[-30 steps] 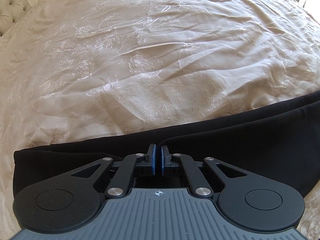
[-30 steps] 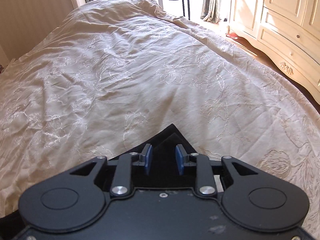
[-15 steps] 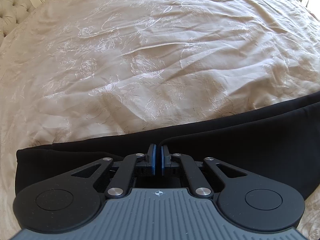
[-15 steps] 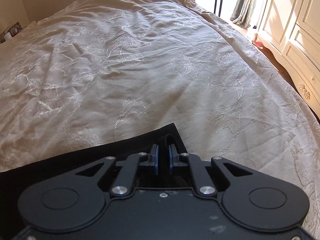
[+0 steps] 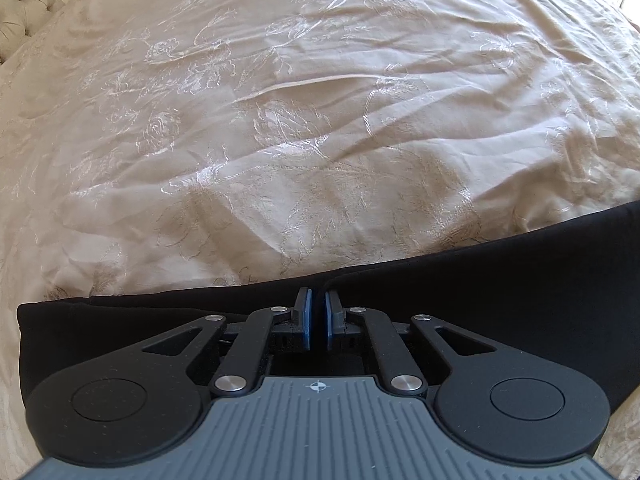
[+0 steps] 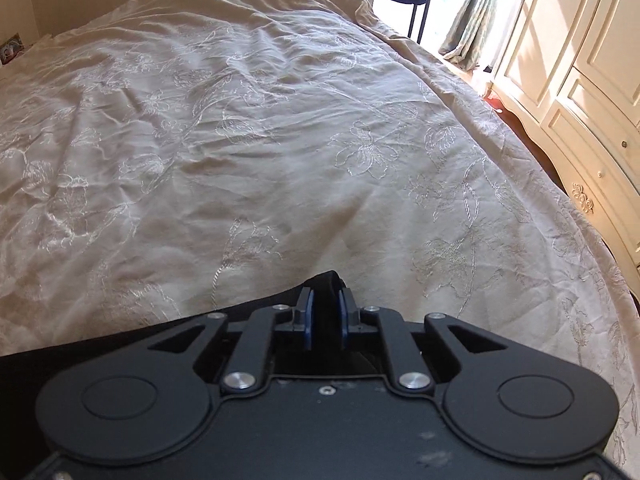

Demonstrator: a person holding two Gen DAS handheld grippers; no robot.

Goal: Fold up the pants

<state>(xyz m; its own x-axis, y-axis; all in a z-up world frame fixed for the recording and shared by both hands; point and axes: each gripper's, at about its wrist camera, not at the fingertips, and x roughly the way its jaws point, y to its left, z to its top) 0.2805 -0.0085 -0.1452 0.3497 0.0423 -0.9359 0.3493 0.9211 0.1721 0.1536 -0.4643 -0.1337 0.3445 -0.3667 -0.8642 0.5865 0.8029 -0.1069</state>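
- Left wrist view: left gripper point(image 5: 316, 312) pads pressed nearly together, pinching the far edge of the black pants point(image 5: 500, 276)
- Pants run as a long dark band across the near side of the cream embroidered bedspread point(image 5: 320, 128); two stacked layers show at the edge, so legs look already laid one on the other
- Tufted headboard point(image 5: 28, 4) top left, well apart
- Right wrist view: right gripper point(image 6: 325, 312) pinching a bunched corner of the pants point(image 6: 326, 286) that pokes up between the pads
- Rest of the fabric trails off left; wardrobe point(image 6: 580, 80) past the bed's right side
- Judgement: both ends gripped, at the lift-and-fold step
- Next move calls for raising both grips together, keeping the edge taut and carrying one end over the other without dropping a layer
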